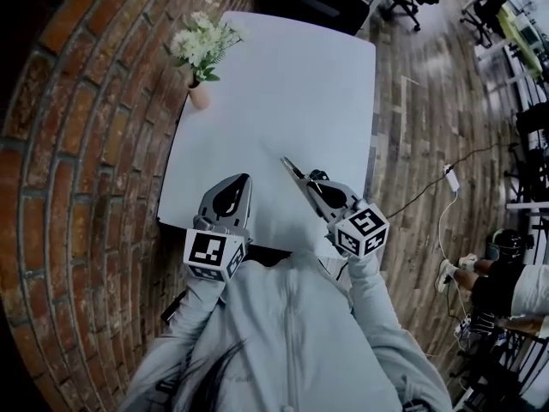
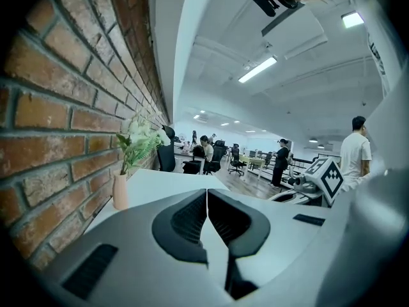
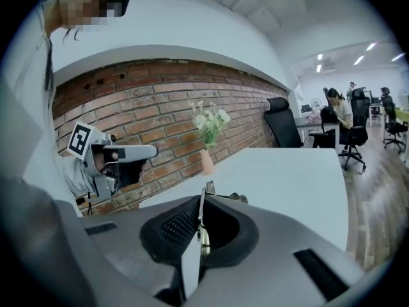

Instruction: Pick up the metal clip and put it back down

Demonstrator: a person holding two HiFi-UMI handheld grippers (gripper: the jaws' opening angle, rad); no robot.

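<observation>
Metal clip point(image 3: 203, 219) first: pinched edge-on between the pads point(image 3: 174, 228) of the right gripper point(image 3: 203, 198), a thin silver strip standing upright with its tip poking out past the jaw ends. Jaws squeezed right down on it, barely a sliver of gap.

Same thing from the head view, clip sticking out ahead of the gripper over the near end of the white table point(image 1: 283, 84), roughly mid-width. Hard to call from up there whether touching the top or hanging just above it. Looks clear of it in the right gripper view, though.

Left gripper point(image 1: 240, 184) just beside it, also over the table's near edge. Nothing in that one, jaws pressed together with the pads meeting in a thin line.

Marker cube point(image 1: 214, 253) at the back of the left gripper, another on the right, grey sleeves point(image 1: 377, 333) behind both.

Further out: small pinkish vase point(image 1: 199, 96) with white flowers point(image 1: 202, 41) at the far left corner of the table, tight against the brick wall point(image 1: 86, 144). Beyond the table, wood-look floor point(image 1: 429, 127), office chairs point(image 3: 281, 123), and a few people point(image 2: 356, 155) sitting at desks or standing around.
</observation>
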